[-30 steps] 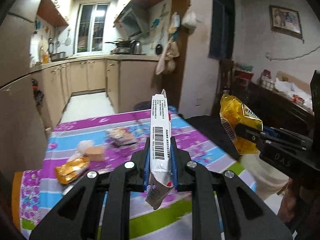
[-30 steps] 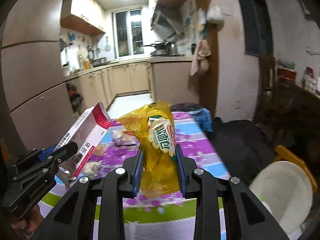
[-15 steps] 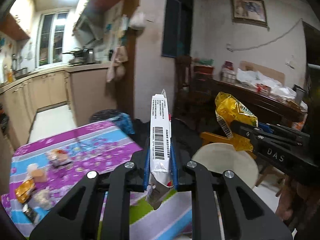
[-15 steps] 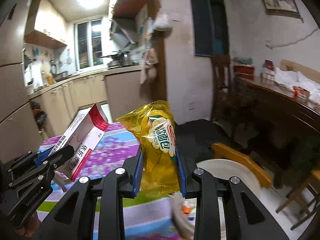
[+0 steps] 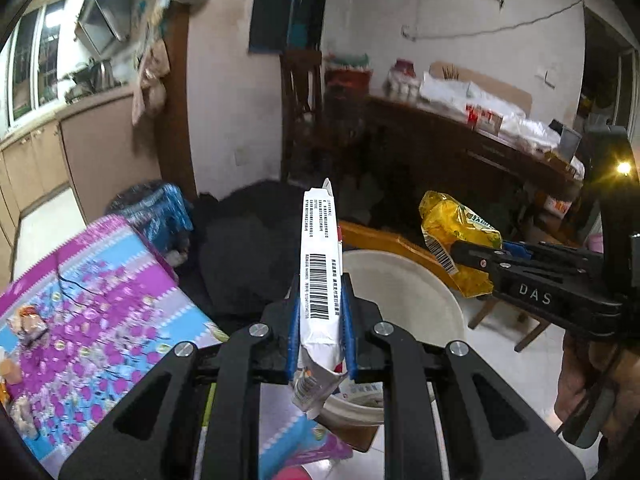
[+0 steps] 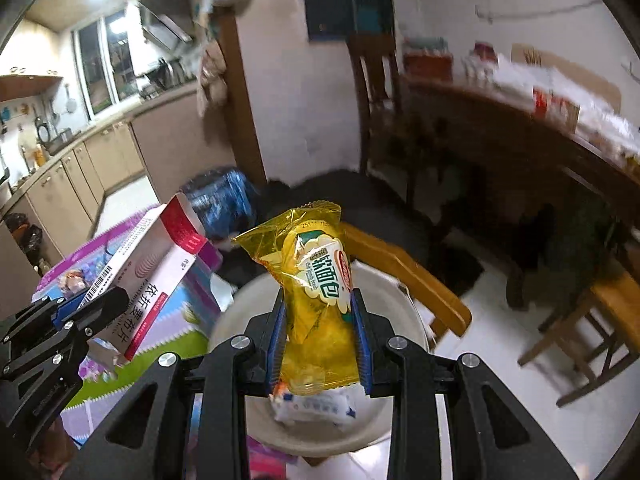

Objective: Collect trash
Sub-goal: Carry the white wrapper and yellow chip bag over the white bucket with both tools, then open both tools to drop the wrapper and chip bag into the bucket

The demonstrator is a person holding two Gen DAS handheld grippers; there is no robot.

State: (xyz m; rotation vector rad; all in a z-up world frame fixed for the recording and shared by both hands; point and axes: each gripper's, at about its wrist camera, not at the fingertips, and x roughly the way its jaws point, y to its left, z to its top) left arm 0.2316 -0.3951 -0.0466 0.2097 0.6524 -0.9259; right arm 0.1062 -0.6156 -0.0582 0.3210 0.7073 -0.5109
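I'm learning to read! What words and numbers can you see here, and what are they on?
"DAS": on the right gripper.
"软面包": on the yellow wrapper; its small print is too small to read.
"依折麦布片": on the white box.
Barcode and fine print on the box's side: too small to read.

White carton [image 5: 320,280], yellow wrapper [image 6: 320,304] upright above white basin [image 6: 384,304].

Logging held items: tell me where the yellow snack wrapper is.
The yellow snack wrapper is clamped upright in the right gripper, above the white basin beside the table.
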